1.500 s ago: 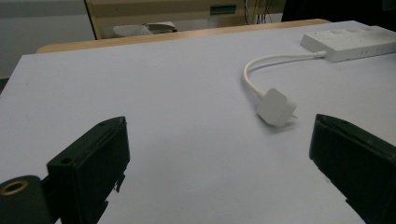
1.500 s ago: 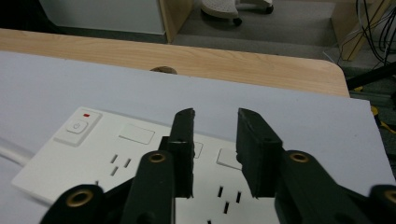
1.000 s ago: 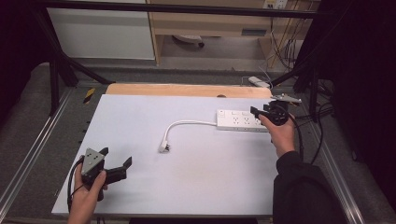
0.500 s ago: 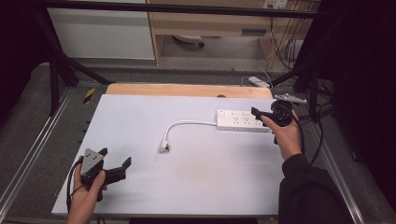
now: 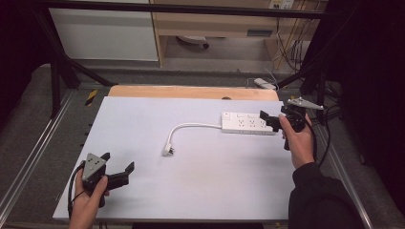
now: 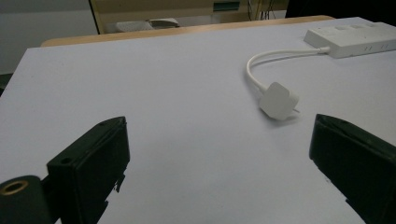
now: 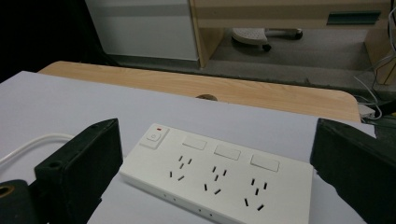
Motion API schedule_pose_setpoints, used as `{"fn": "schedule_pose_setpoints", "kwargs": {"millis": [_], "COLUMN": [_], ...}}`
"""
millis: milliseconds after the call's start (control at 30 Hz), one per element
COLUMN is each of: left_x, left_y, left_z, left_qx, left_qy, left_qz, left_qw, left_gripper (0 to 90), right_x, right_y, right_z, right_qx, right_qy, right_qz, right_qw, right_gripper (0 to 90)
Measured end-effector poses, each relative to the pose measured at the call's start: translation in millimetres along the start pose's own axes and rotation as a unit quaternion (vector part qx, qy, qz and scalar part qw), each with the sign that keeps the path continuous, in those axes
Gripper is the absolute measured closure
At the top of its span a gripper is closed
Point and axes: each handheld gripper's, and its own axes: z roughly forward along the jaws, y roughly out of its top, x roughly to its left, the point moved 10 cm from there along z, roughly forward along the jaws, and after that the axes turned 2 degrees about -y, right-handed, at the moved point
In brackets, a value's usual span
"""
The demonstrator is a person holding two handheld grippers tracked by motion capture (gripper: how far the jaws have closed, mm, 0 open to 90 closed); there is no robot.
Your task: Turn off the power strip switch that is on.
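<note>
We are at the approach step of plugging the white plug (image 5: 167, 150) into its own power strip (image 5: 247, 122), and nothing is gripped yet. Our right gripper (image 5: 270, 121) hangs at the right end of the strip with its jaws wide apart; in the right gripper view the strip (image 7: 219, 178) lies squarely between the two black jaws, with its switch and three sets of sockets facing up, though we cannot tell from these pictures whether the jaw tips touch it. Our left gripper (image 5: 119, 172) sits low over the near left part of the table (image 5: 143, 124), jaws likewise spread and holding nothing, well apart from the plug. In the left gripper view the plug (image 6: 278, 100) lies on its side ahead and to the right, its pins pointing toward the near right, with the cord (image 6: 271, 58) curving back to the left end of the strip (image 6: 351, 40). We judge that the right hand is about to pin the strip down so that it cannot slide, while the left must travel forward to the plug. That next move calls for closing on the plug's flat sides, not on the cord, then lifting and turning it so the pins point down at a socket. The short cord leaves little slack, so the nearest sockets look the sensible target.
</note>
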Motion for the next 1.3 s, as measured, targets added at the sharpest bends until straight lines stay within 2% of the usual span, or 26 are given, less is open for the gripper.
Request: {"fn": "schedule_pose_setpoints", "kwargs": {"millis": [133,333,467,633,900,1300], "left_x": [0.7,0.8,-0.1,-0.6,1.2,-0.9], "left_y": [-0.6,-0.6,-1.0,-1.4,-1.4,-1.2], "left_z": [-1.5,-3.3,-4.0,-6.0,-8.7,-8.5], "left_qx": [0.000,-0.001,-0.001,-0.002,-0.006,-0.006], "left_qy": [0.001,0.001,0.000,-0.002,0.000,-0.005], "left_qz": [-0.002,-0.007,-0.006,-0.006,-0.006,-0.006], "left_qw": [1.0000,1.0000,1.0000,1.0000,1.0000,1.0000], "left_gripper": [4.9,4.9,4.8,4.8,4.9,4.9], "right_x": [3.5,3.4,5.0,8.6,15.7,17.0], "right_y": [0.0,-3.0,-8.5,-15.0,-28.3,-52.8], "right_z": [-10.0,-25.5,-35.2,-47.7,-67.9,-93.5], "right_qx": [-0.012,-0.028,-0.043,-0.073,-0.099,-0.105], "right_qy": [0.012,-0.001,-0.013,-0.011,0.000,0.003], "right_qz": [-0.007,-0.008,-0.017,-0.029,-0.043,-0.040], "right_qw": [0.9998,0.9996,0.9989,0.9968,0.9942,0.9937], "right_gripper": [4.9,3.5,3.0,2.5,1.8,1.8]}}
